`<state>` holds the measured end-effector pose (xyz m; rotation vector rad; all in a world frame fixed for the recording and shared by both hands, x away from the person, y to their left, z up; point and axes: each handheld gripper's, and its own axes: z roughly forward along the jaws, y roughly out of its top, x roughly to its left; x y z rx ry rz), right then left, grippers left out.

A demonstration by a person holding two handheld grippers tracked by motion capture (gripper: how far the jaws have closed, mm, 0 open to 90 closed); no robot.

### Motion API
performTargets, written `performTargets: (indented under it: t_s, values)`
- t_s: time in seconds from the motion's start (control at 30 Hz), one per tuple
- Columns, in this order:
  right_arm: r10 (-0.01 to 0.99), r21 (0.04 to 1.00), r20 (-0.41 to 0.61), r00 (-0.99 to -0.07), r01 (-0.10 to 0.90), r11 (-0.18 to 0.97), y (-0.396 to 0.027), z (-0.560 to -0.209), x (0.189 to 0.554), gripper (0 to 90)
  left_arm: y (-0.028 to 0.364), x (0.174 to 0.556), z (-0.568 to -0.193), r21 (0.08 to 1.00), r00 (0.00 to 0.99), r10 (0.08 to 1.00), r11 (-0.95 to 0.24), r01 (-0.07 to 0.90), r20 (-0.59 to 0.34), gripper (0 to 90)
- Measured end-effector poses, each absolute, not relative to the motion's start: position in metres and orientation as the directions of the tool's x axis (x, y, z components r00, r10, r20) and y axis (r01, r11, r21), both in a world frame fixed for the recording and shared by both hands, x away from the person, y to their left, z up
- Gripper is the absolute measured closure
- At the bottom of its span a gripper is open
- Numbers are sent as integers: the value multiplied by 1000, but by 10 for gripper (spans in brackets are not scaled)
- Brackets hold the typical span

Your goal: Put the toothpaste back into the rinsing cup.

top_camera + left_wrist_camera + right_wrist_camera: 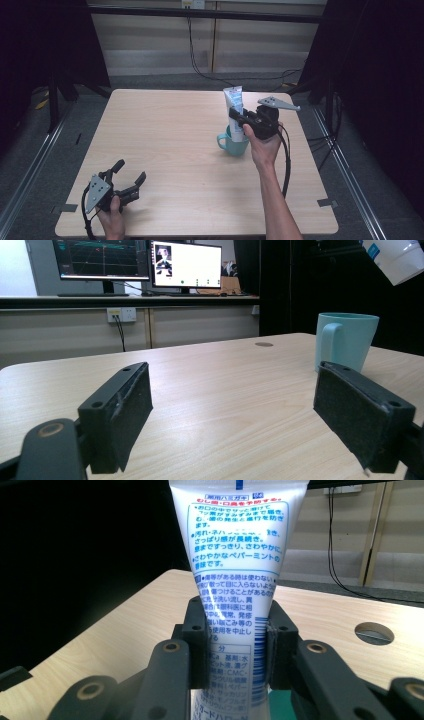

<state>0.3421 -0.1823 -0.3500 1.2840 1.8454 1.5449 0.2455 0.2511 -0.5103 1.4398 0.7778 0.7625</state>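
Your right claw [240, 119] is clamped on a white tube [233, 102] with blue print, both pads pressing its lower body from either side, as the right gripper view shows [235, 645]. The tube [237, 570] stands upright in that grip, its flat crimped end on top, and in the high view it sits directly above the teal mug [233, 143], with its lower end at the mug's mouth; whether it touches the mug you cannot tell. The mug stands upright on the table [165, 145], right of centre, its handle turned toward your left side.

Your left claw [127, 176] rests low at the near left corner of the table, well apart from the mug, its jaws spread wide with only bare wood between them [230, 405]. From the left gripper view, the mug [345, 342] stands beyond the right jaw.
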Motion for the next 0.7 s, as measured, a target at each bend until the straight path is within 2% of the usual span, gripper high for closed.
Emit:
performTargets:
  t_s: [0.7]
  values:
    - [862, 921, 229, -453, 387, -41, -193, -354, 359, 692, 251, 245, -510, 1000, 554, 832, -4, 17, -6, 156]
